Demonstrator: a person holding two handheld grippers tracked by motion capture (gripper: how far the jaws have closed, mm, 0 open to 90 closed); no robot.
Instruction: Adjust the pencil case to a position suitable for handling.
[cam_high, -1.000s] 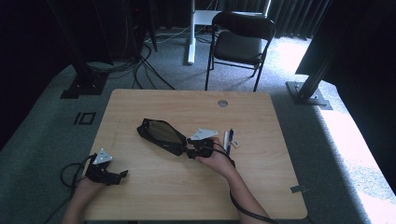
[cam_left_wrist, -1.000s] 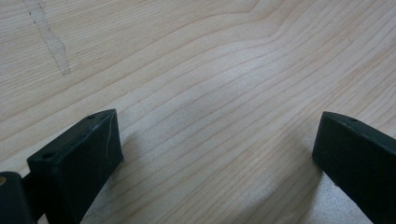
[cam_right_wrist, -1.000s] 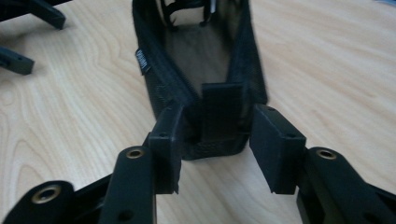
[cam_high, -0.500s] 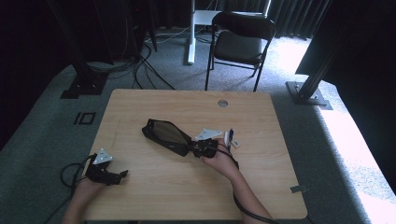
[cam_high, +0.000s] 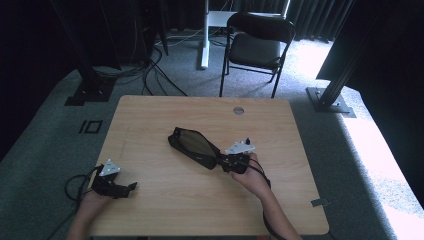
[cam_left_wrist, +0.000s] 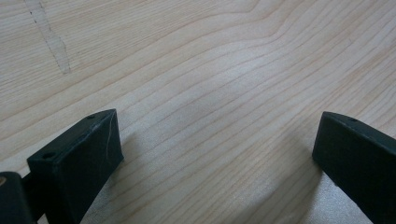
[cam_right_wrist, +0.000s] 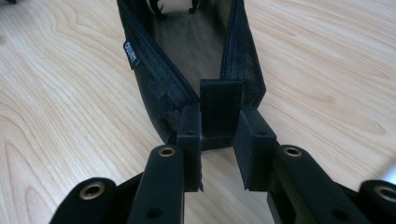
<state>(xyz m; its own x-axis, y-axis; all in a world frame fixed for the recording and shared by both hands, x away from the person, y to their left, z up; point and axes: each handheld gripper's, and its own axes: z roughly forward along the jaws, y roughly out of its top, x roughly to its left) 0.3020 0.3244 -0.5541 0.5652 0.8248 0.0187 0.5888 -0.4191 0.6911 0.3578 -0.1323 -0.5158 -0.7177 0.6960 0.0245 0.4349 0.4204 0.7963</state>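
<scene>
Pouch: the black mesh pouch (cam_high: 194, 146) lies mid-table (cam_high: 150, 125), zipper open.
Right gripper: your right gripper (cam_right_wrist: 219, 135) sits at the pouch's near end — jaws just closed, clamped on its end tab (cam_right_wrist: 221, 105).
Left gripper: your left gripper (cam_high: 114, 181) is well away from the pouch — jaws apart, nothing between.

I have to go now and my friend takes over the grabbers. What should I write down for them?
Right gripper: its jaws have just been closing and now pinch the fabric tab at the near end of the black mesh pouch.
Left gripper: open, nothing between the jaws, resting at the table's near left edge.
Pouch: lies mid-table, unzipped and gaping.
Done: the pouch end is gripped.
Left: probably steady the pouch and work the zipper; its slider can't be made out from here.
</scene>
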